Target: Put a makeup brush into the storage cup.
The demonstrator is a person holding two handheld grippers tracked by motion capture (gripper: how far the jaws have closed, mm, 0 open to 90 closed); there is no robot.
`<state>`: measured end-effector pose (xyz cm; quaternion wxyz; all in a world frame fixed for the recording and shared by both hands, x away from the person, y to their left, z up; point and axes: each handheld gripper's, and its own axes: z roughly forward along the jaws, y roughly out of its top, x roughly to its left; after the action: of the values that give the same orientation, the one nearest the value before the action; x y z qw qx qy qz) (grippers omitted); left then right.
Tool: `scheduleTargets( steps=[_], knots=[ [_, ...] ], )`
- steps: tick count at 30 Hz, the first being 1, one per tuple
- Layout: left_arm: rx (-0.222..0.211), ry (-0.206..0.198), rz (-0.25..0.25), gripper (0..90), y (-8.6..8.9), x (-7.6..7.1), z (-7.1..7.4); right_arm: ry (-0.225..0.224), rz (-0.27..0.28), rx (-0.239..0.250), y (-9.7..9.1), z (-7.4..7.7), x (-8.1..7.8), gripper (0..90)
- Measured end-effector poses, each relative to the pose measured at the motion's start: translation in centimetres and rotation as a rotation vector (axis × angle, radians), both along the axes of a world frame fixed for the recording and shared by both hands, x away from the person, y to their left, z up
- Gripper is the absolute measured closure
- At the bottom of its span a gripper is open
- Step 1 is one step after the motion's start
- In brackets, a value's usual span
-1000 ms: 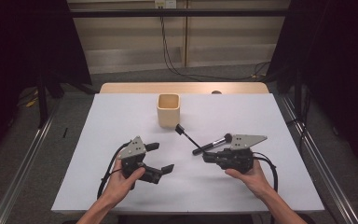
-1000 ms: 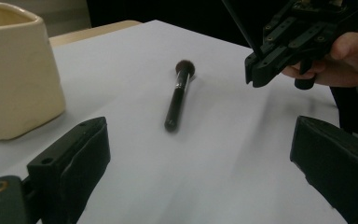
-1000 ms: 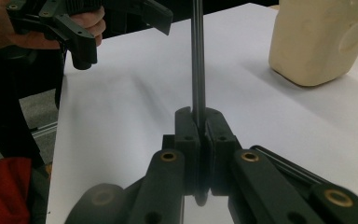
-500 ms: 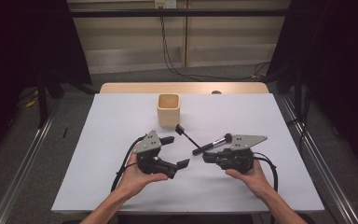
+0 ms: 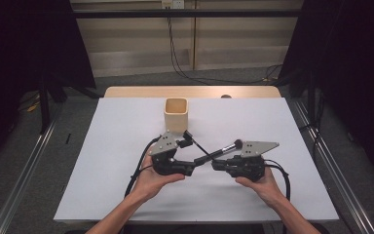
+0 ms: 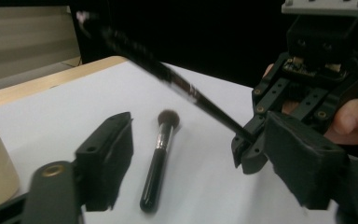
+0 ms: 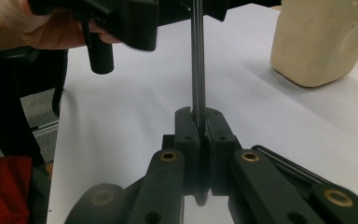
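Thin black brush (image 5: 197,145): it's pinched at its lower end by the right gripper (image 5: 214,163), a little right of centre in the high view, and slants up and left over the white table (image 5: 117,161) toward the cream cup (image 5: 176,114). The right gripper's jaws are fully closed on the stem. My guess is it's held low and angled like that so the long free end can be steered into the cup, or handed across.

A stouter powder brush (image 5: 224,149) lies flat on the table, its head toward the right gripper's grey plate and its handle pointing back at the left gripper (image 5: 189,155). The left gripper's jaws have just been closing and now stand partly open. The pads press on nothing.

From above, the two brushes cross and it's hard to tell which one is lifted. The left gripper view settles that. There the powder brush (image 6: 158,158) lies on the table, in the gap between the left gripper's (image 6: 205,158) jaws but clear of both pads. The thin brush (image 6: 186,88) runs through the air from the right gripper (image 6: 247,149) to the upper left of the frame.

The right gripper view shows the grip up close: the stem (image 7: 197,60) rises straight out of the closed pads (image 7: 198,121), toward the person's left hand at the top. The cup (image 7: 321,42) sits at upper right, apart from everything.
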<state>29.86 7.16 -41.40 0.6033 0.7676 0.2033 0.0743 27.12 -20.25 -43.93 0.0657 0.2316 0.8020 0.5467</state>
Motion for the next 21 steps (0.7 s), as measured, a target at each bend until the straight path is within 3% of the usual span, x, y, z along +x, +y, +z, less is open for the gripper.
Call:
scheduleTargets(
  steps=[15, 21],
  knots=[
    [-0.065, 0.042, 0.0, 63.1, 0.34, 0.43, 0.21, -0.001, -0.009, -0.009, 0.02, -0.22, 0.01, 86.6],
    [-0.085, 0.061, -0.008, 68.9, 0.36, 0.38, 0.16, 0.003, -0.005, -0.014, 0.19, -0.45, 0.04, 86.6]
  ],
)
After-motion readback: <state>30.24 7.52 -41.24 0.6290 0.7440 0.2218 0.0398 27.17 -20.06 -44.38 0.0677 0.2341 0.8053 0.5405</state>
